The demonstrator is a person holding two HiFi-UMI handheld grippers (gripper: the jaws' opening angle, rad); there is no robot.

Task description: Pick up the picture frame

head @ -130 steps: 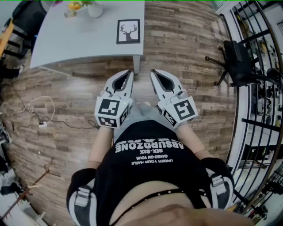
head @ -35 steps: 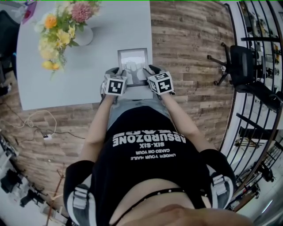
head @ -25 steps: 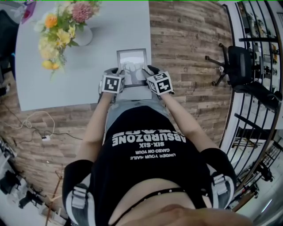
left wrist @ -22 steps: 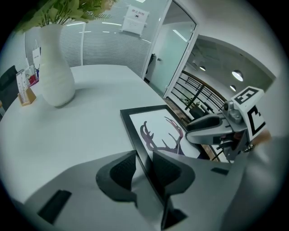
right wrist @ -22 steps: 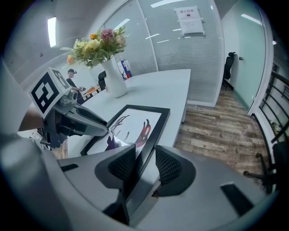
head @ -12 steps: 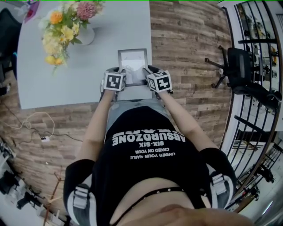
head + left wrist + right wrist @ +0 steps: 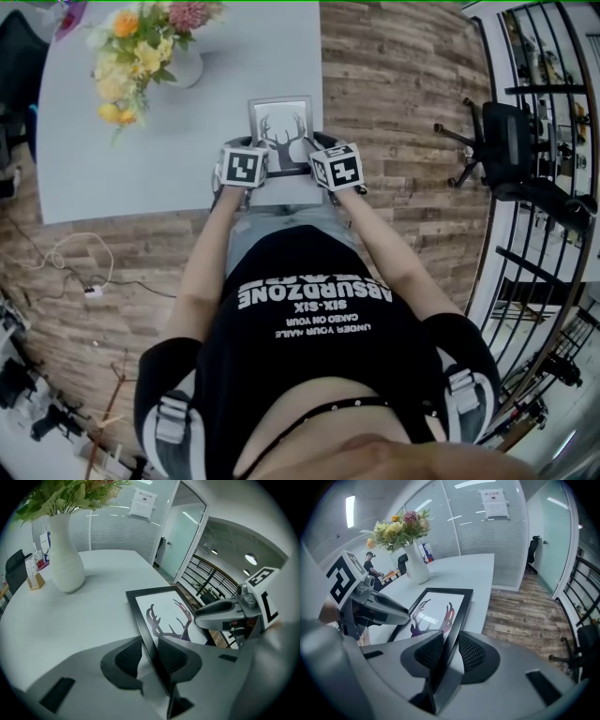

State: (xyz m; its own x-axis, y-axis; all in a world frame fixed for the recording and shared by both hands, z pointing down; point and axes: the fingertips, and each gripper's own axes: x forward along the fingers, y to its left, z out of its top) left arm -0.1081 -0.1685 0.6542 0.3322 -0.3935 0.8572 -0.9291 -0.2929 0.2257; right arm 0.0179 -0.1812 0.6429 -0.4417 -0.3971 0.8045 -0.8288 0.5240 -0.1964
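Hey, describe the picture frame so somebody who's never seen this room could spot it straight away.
Find the pale grey table on the wood-plank floor. At its corner nearest the person, away from the white vase of flowers, is the picture frame. Unlike the rounded vase, it's a thin black-bordered rectangle showing dark deer antlers on white.

We count one black-framed antler picture (image 7: 279,122), one white flower vase (image 7: 187,67), one grey table (image 7: 141,155), one black swivel chair (image 7: 511,131), and two grippers: left gripper (image 7: 150,656), right gripper (image 7: 449,651).
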